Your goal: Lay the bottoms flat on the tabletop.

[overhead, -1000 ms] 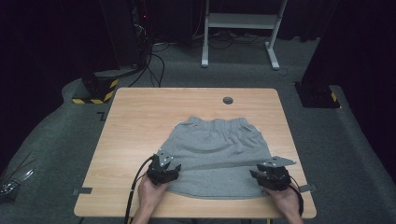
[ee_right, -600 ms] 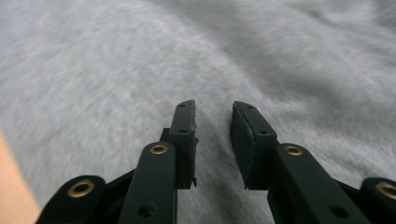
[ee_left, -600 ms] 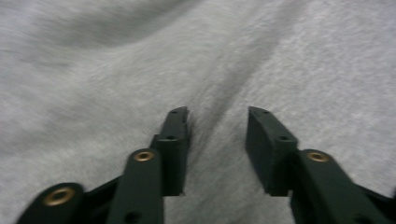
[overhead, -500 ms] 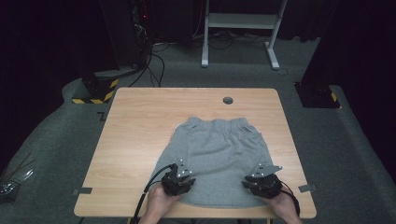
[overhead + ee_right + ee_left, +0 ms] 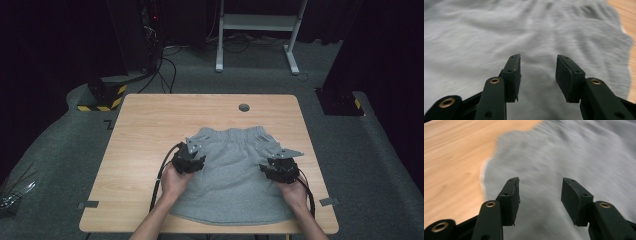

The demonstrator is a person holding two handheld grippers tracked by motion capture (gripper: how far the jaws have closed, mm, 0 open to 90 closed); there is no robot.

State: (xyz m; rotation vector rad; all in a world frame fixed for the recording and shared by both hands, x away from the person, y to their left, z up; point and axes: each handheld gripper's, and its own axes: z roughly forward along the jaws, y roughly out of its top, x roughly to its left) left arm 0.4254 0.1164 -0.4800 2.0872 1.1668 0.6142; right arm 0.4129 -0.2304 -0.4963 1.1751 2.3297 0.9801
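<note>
Grey shorts [image 5: 232,175] lie flat on the tabletop [image 5: 150,130], toward six o'clock, waistband pointing to twelve. The left gripper [image 5: 192,156] hovers over the nine o'clock edge, the right gripper [image 5: 277,167] over the three o'clock edge; both have just been opening, jaws half apart, nothing between them. The cloth looks soft, light and floppy; I'd pinch it at the side seams or the waistband corners.
</note>
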